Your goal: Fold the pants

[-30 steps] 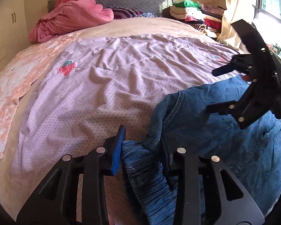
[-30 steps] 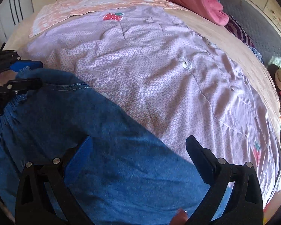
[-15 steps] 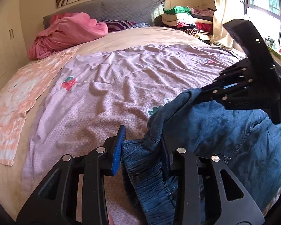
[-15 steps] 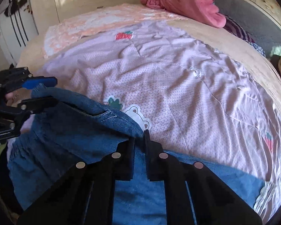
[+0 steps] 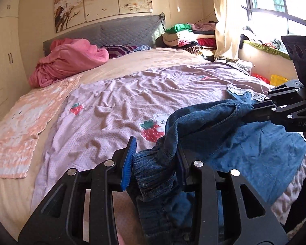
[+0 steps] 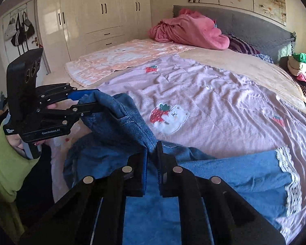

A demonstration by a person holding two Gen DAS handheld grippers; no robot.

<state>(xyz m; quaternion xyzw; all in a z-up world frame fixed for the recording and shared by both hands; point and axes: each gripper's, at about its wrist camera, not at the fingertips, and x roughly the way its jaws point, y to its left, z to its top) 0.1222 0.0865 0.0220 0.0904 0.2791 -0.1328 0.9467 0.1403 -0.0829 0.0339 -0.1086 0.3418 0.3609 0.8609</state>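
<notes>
Since the earlier frame the right gripper (image 6: 152, 153) has gone from spread wide above the denim to pinched on the waistband of the pants (image 6: 132, 126), and both grippers have lifted that edge off the quilt (image 6: 224, 106); the left gripper (image 5: 155, 161) clamps the gathered elastic end of the waistband; the waistband hangs taut between the two grippers; the legs lie on the quilt, lace hem (image 6: 287, 179) toward the right.

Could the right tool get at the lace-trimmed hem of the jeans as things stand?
Probably not yet: the right tool is shut on the jeans. The lace hem lies uncovered nearby, so after letting go the way looks free.
</notes>
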